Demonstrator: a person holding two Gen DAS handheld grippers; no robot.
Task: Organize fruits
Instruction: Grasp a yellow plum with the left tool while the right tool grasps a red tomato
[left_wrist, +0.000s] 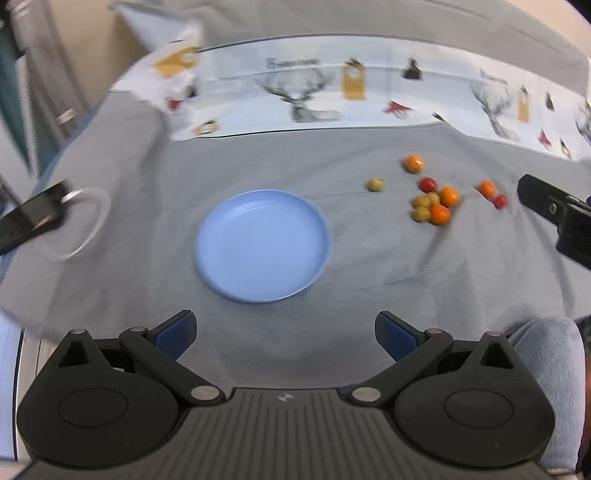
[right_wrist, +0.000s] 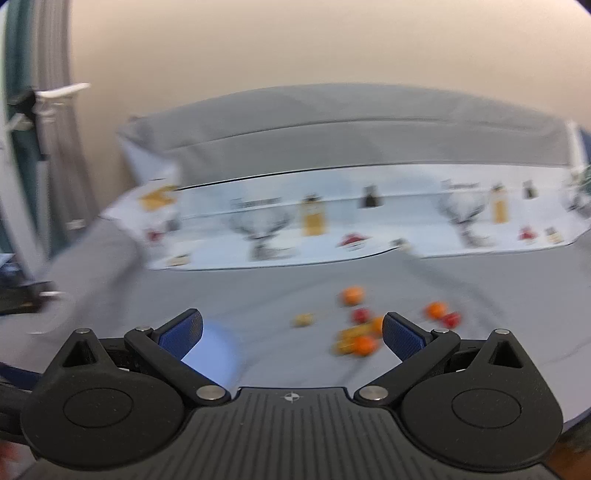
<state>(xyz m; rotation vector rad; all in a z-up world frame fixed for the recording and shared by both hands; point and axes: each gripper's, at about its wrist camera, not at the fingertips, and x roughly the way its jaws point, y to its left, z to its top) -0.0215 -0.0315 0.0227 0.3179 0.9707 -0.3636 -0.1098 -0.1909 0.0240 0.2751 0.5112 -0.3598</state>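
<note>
The left gripper (left_wrist: 285, 334) has its blue-padded fingers (left_wrist: 176, 334) spread wide with nothing between them, above a grey cloth (left_wrist: 147, 177). Just ahead of it lies a blue plate (left_wrist: 207, 236), bare inside. To the right of the plate sits a loose cluster of small fruits (left_wrist: 436, 205), orange, red and yellow-green, with one yellow-green fruit (left_wrist: 375, 184) apart on the plate side, an orange one (left_wrist: 413, 163) farther back, and an orange and red pair (left_wrist: 492, 194) off to the right. A black object (left_wrist: 554, 212) pokes in from the right edge and is cut off; what it is cannot be told. At the left edge a clear ring-shaped thing (left_wrist: 94, 221) lies blurred under a dark strap. Beyond the cloth runs a white printed sheet (left_wrist: 258, 122) with deer heads, yellow tags and a short grey word too smeared to read. The right gripper (right_wrist: 291, 334) is likewise wide apart and empty, hovering over the same cloth (right_wrist: 498, 295); its view is heavily blurred, showing the fruits (right_wrist: 356, 339) between its fingers (right_wrist: 400, 336), a corner of the plate (right_wrist: 218, 354) partly hidden behind the left finger, and the printed sheet (right_wrist: 369, 236) with unreadable lettering.
</note>
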